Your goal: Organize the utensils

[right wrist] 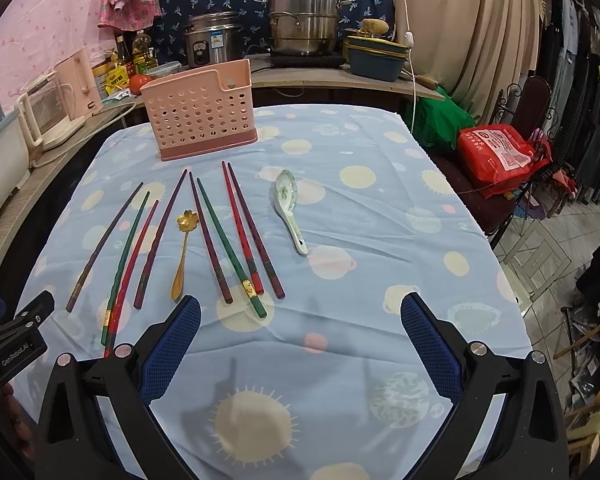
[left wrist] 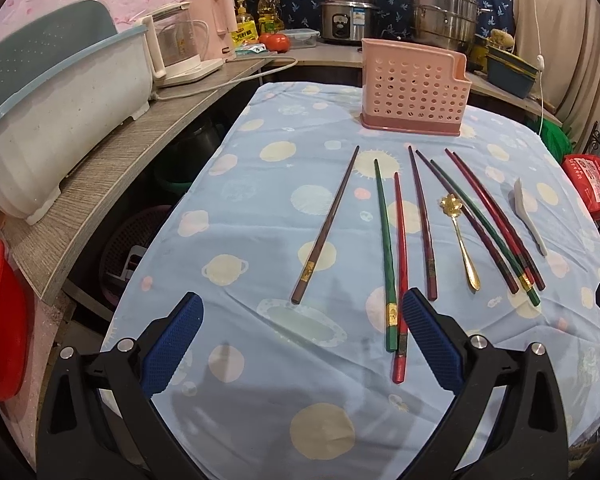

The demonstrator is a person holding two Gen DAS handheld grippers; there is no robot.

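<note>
Hovering above the near end of the blue planet-print tablecloth, the left gripper has its blue-padded jaws spread wide with nothing between them, and the right gripper alongside it is just as wide and empty. Straight ahead of both lies a fan of lacquered wooden chopsticks in brown, green, red and purple, handle ends toward the tools. A green one and a red one lie together just inside the left gripper's right finger. Among the sticks rests a gold metal spoon with a flower-shaped bowl, ahead and left of the right gripper's left finger. A white ceramic soup spoon with green pattern lies apart, ahead of the right gripper. Beyond everything stands the pink perforated plastic utensil holder, upright, at the cloth's far end
</note>
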